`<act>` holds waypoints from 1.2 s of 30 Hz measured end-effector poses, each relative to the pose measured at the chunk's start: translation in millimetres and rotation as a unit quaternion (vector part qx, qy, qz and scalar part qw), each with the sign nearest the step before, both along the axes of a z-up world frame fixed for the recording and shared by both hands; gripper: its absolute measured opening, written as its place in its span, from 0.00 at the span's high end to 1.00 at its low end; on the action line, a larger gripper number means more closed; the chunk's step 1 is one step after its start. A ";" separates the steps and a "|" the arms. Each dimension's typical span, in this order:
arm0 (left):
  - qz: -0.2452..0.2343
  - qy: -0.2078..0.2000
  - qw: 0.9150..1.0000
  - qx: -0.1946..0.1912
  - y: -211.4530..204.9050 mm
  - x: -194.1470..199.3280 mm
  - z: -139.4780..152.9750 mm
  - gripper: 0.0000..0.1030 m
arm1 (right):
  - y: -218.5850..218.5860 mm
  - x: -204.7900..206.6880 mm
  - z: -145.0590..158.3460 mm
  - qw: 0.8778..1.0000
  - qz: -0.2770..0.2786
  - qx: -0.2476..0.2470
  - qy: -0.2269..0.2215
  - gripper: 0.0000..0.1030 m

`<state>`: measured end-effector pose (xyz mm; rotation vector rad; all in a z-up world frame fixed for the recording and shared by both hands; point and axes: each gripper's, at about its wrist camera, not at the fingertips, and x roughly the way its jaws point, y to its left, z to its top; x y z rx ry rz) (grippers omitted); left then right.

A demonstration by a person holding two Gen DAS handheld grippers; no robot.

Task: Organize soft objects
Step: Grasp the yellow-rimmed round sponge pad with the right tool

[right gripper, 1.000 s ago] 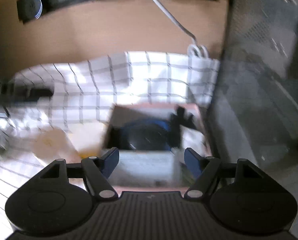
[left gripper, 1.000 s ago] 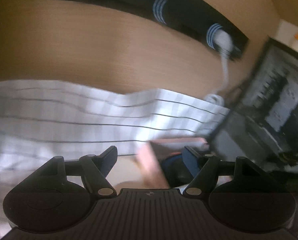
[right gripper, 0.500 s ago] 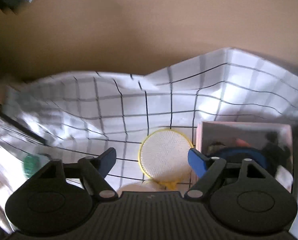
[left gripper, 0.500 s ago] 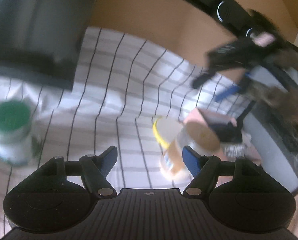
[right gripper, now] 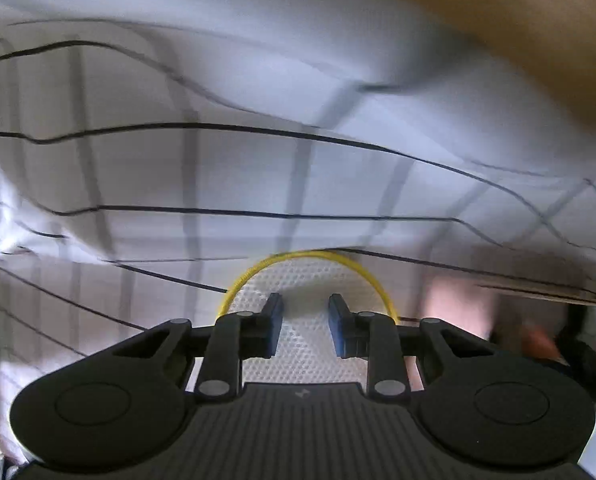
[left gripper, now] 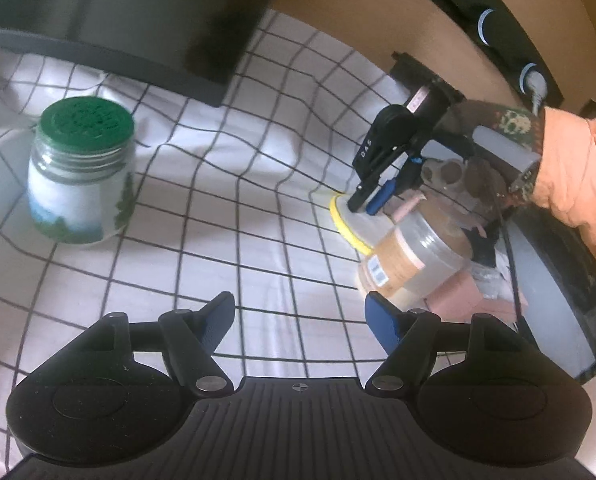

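We are narrowing the right gripper (right gripper: 305, 326), nothing pinched yet, over the yellow-rimmed pad (right gripper: 306, 280); the left gripper (left gripper: 298, 320) is idling wide, empty; we should press down squarely before pinching.

- Checked cloth (right gripper: 298, 168): motion-blurred in our right wrist view; its cross lines smear to grey bands.
- Yellow-rimmed mesh pad (right gripper: 310, 280): we see only its far arc; the right gripper (right gripper: 305, 322) covers the rest.
- Pink box (left gripper: 458, 292): largely hidden behind a tape roll (left gripper: 414, 256); contents unreadable to us.
- Green-lidded jar (left gripper: 80, 172): label blurred.
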<state>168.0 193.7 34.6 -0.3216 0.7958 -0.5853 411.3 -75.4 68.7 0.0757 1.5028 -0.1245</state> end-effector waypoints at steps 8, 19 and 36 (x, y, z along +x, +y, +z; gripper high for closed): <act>-0.008 0.011 1.000 0.011 -6.8 11.2 -7.4 0.25 | 16.7 -21.7 38.2 0.985 0.107 0.124 -0.057 0.16; -0.027 0.002 0.999 0.030 -33.3 27.9 -8.5 0.25 | -7.0 2.8 -5.8 0.991 0.135 0.015 -0.003 0.03; 0.005 0.018 0.999 0.045 -39.4 48.6 6.2 0.26 | -24.4 1.7 -3.6 0.977 0.201 0.065 0.021 0.12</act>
